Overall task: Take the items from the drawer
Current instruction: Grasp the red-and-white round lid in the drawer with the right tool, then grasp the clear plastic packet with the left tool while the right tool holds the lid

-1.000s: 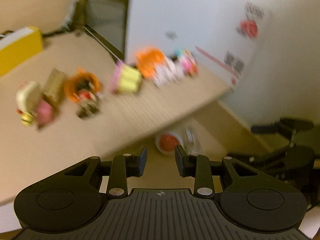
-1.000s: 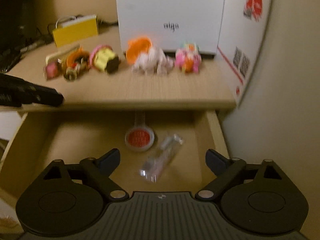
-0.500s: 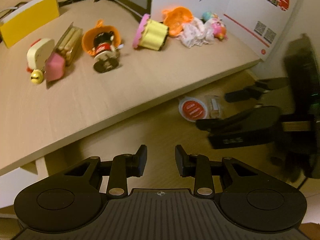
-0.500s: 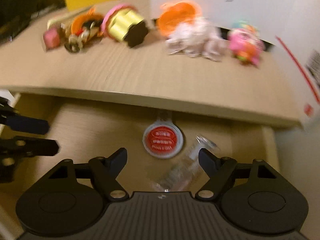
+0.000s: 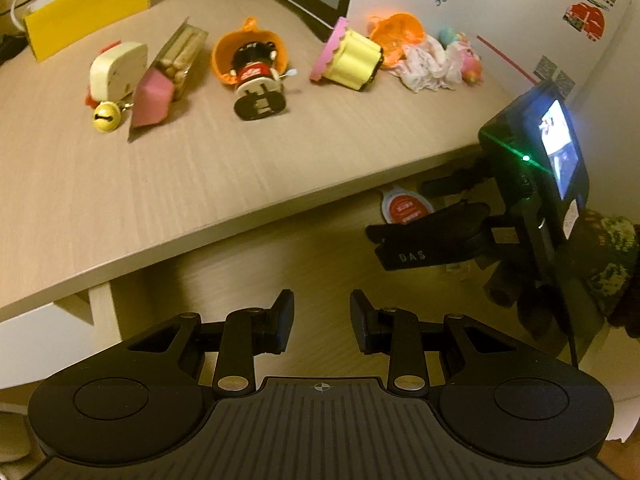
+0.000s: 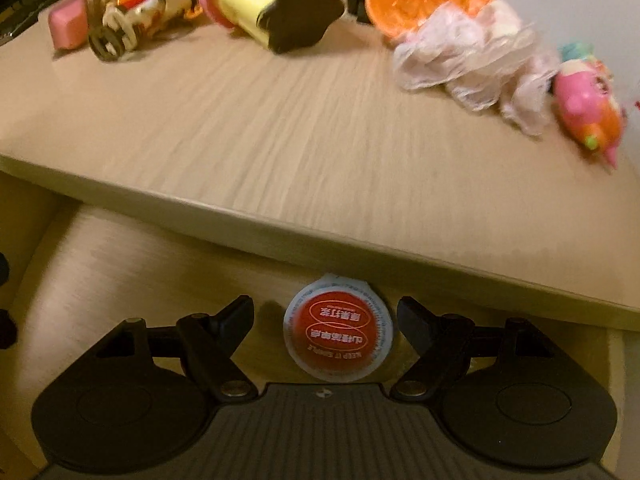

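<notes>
The drawer (image 5: 260, 260) stands pulled out under the table top. In it lies a small round cup with a red lid (image 6: 338, 334), also seen in the left wrist view as the red-lidded cup (image 5: 406, 208). My right gripper (image 6: 326, 308) is open wide, one finger on each side of the cup, not touching it. The left wrist view shows the right gripper (image 5: 404, 212) reaching in from the right, held by a hand in a patterned sleeve (image 5: 608, 256). My left gripper (image 5: 322, 320) hovers over the drawer's left part, narrowly open and holding nothing.
On the table top (image 5: 200, 168) lie a yellow box (image 5: 88, 8), a bell (image 5: 105, 117), a wafer packet (image 5: 176, 68), an orange shell with a toy (image 5: 252, 64), a yellow-and-pink toy (image 5: 348, 58), crumpled white wrap (image 5: 428, 66) and a pink toy (image 6: 588, 108). A white box (image 5: 500, 12) stands behind.
My right gripper has gone forward and down into the drawer and now straddles the red-lidded cup. The clear packet is out of its view. The left gripper's view swung toward the table and steadied.
</notes>
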Demonstrator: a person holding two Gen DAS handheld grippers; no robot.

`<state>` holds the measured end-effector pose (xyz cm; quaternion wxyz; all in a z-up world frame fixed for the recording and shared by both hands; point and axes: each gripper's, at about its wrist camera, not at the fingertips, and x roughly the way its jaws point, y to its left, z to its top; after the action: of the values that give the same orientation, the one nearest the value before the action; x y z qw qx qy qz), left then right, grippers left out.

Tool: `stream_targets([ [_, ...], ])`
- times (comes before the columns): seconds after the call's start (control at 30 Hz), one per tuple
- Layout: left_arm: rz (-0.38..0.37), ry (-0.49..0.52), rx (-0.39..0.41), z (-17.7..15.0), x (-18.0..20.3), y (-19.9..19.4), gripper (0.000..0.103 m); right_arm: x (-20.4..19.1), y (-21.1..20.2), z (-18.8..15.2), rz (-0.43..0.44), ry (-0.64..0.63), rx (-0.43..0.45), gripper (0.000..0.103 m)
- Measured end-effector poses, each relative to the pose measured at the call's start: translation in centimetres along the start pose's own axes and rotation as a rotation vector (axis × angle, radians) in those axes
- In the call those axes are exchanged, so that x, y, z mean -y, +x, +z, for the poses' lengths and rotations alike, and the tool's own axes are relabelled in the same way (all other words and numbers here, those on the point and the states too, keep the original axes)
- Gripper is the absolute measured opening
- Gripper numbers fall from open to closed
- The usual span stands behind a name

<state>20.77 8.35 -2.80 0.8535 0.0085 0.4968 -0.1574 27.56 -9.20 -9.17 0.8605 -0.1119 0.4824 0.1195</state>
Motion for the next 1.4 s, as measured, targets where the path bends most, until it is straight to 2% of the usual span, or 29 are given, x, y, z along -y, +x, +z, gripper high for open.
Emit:
stream_targets([
  [0.1,-0.001,-0.007,0.000,0.0,-0.3,-0.1,0.034,-0.3,0.4,0.0,0.006,-0.016,-0.012,0.079],
  [0.13,-0.001,-0.008,0.000,0.0,-0.3,-0.1,0.034,-0.3,0.4,0.1,0.001,-0.022,-0.009,0.076],
  [0.2,0.000,-0.004,-0.001,0.1,-0.2,-0.1,0.034,-0.3,0.3,0.3,-0.010,-0.026,-0.006,0.064],
  [0.23,-0.001,-0.001,-0.001,0.1,-0.1,-0.1,0.034,-0.2,0.2,0.4,-0.013,-0.023,-0.007,0.052],
  [0.33,-0.008,0.011,-0.002,0.3,0.2,-0.1,0.034,0.5,-0.3,0.7,0.030,-0.001,-0.011,0.042],
  [0.37,-0.011,0.014,-0.003,0.3,0.3,0.0,0.034,0.6,-0.4,0.7,0.033,-0.001,-0.013,0.041],
  [0.43,-0.021,0.018,-0.009,0.4,0.4,0.0,0.034,0.8,-0.5,0.5,0.026,-0.003,-0.014,0.041],
  [0.5,-0.022,0.019,-0.011,0.5,0.5,0.1,0.034,1.2,-0.5,0.3,0.020,0.017,-0.014,0.046],
  [0.57,-0.019,0.018,-0.013,0.4,0.4,0.1,0.034,1.5,-0.6,0.0,0.011,0.030,-0.009,0.063],
  [0.63,-0.017,0.013,-0.016,0.4,0.3,0.2,0.034,1.8,-0.4,-0.3,0.020,0.037,-0.014,0.066],
  [0.8,-0.009,0.004,-0.021,0.5,-0.1,0.2,0.034,1.7,0.4,-0.6,0.046,0.043,-0.026,0.066],
  [0.87,-0.004,0.003,-0.021,0.4,-0.2,0.1,0.034,1.6,0.4,-0.4,0.050,0.045,-0.022,0.062],
  [1.03,-0.006,0.013,-0.019,0.6,0.0,-0.2,0.034,1.2,-0.7,-0.2,0.074,0.040,-0.030,0.061],
  [1.17,-0.017,0.031,-0.021,0.9,0.8,0.2,0.034,1.3,-4.5,-0.7,0.088,0.049,0.013,0.061],
  [1.4,-0.084,0.122,-0.011,2.1,4.3,2.5,0.034,2.3,-12.7,-5.9,-0.059,0.157,0.120,0.061],
])
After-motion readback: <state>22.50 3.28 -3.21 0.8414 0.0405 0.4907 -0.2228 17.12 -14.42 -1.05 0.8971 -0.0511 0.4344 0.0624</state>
